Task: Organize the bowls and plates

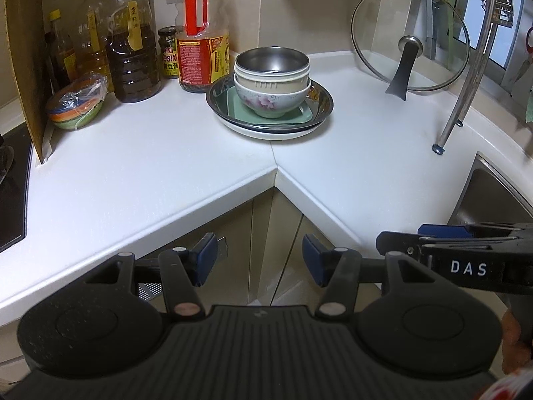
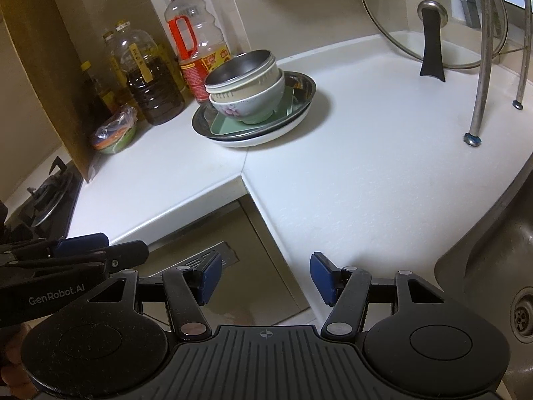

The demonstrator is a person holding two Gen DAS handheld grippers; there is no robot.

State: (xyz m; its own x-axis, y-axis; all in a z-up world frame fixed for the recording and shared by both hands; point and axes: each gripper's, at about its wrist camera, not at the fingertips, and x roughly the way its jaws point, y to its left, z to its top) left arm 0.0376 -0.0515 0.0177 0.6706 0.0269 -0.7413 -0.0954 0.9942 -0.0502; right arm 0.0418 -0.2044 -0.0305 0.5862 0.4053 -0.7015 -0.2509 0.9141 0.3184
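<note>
Both grippers, left (image 1: 259, 260) and right (image 2: 265, 278), hung released and empty, well short of the stack (image 1: 270, 100); lifting its steel bowl (image 1: 271, 61) straight up seemed wisest.

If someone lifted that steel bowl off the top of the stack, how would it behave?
The steel bowl looks thin-walled, so probably light and stiff, not fragile. Its shiny surface may be slippery. In the right wrist view it sits tilted in the cream bowl, so it likely lifts free easily, perhaps rocking the stack.

The stack holds 3 nested bowls (image 1: 271, 76) on 1 green square dish (image 1: 301, 115) and 2 round plates (image 1: 319, 123). Behind stand 4 oil bottles (image 1: 133, 50), 1 jar (image 1: 168, 53) and 1 glass lid (image 1: 409, 38).
</note>
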